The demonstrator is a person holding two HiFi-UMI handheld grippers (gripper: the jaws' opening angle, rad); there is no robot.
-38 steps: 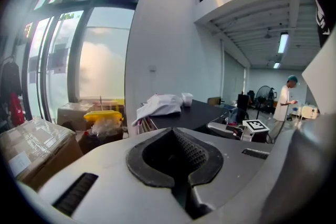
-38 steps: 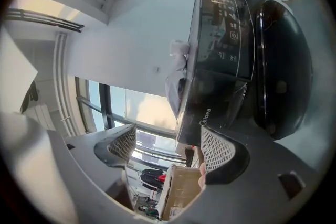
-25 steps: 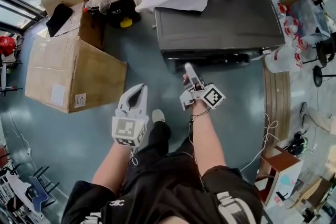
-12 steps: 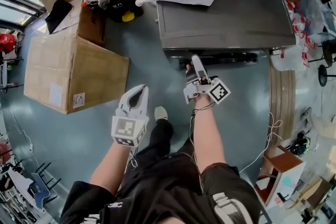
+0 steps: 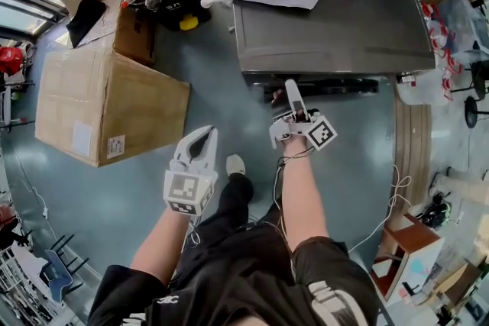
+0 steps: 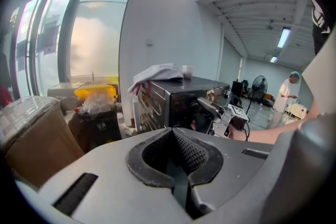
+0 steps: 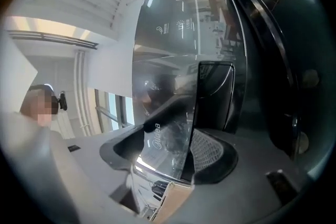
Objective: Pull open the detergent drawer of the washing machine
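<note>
My right claw point(image 5: 290, 88) has pushed forward since a second ago, from short of the washing machine point(image 5: 336, 19) right up to its top front edge, and its jaws have just been closing; they stand partly apart, with the glossy front of the detergent drawer point(image 7: 167, 139) between them, near the left end of the machine's face; I judge the pads not yet clamped on it; my left claw point(image 5: 206, 135) hangs low and well clear, jaws together on nothing; the drawer front looks like stiff, smooth plastic, so likely slippery and light, though it may stick in its slot; I'd pinch the panel's edge squarely and pull straight out, without twisting
</note>
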